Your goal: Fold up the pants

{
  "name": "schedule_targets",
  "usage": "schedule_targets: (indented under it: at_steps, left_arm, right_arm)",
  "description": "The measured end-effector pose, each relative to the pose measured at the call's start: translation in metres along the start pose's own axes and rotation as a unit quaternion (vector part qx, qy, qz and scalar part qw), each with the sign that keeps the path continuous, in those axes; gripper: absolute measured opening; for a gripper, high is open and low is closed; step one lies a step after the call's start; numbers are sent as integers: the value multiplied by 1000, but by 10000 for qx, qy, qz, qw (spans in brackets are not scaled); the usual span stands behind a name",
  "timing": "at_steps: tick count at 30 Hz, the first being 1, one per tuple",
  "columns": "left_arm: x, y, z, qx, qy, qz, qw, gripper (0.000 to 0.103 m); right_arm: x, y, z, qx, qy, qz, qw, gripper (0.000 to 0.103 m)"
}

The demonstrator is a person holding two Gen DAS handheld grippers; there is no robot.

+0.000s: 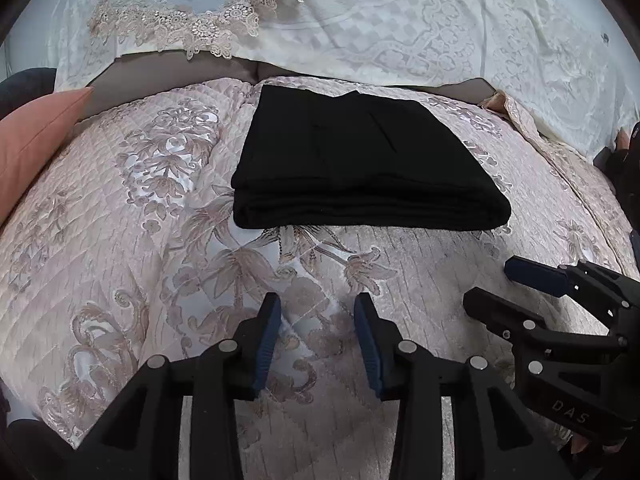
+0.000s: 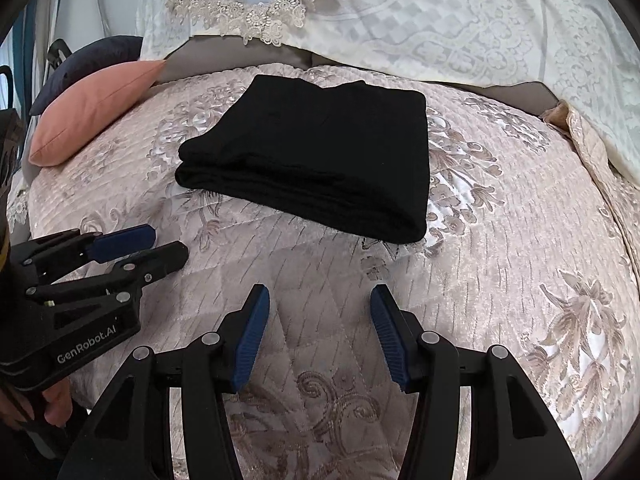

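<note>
The black pants (image 1: pixel 360 160) lie folded into a thick rectangle on the pink quilted bedspread (image 1: pixel 120 248), their stacked fold edge facing me. My left gripper (image 1: pixel 318 300) hangs over bare quilt short of that edge, open, nothing between its blue pads. In the right wrist view the pants (image 2: pixel 320 152) lie ahead and slightly left. My right gripper (image 2: pixel 320 292) stands open above the quilt, also holding nothing. Each gripper shows in the other's view: the right gripper (image 1: pixel 490 284) at the right side, the left gripper (image 2: pixel 168 242) at the left side. Neither touches the pants.
A salmon cushion (image 2: pixel 96 108) and a dark blue cushion (image 2: pixel 100 52) lie at the far left of the bed. A white lace-trimmed cover (image 1: pixel 400 32) drapes behind the pants. Fingers of a hand (image 2: pixel 56 404) hold the left gripper's handle.
</note>
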State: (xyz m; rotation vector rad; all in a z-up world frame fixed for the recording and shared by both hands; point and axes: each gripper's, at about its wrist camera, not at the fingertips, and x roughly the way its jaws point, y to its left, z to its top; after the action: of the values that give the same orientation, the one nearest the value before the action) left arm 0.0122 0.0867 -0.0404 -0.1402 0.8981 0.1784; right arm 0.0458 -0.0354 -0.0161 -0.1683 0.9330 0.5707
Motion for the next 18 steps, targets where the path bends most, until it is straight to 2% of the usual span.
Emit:
schedule_targets:
  at_steps: [11, 18]
  left_arm:
    - [5, -3, -1, 132, -44, 18, 9999, 49]
    - [7, -4, 0, 185, -41, -10, 9998, 54]
  right_arm:
    - [7, 1, 0, -11, 27, -68, 10000, 55]
    - [10, 3, 1, -1, 18, -93, 10000, 60]
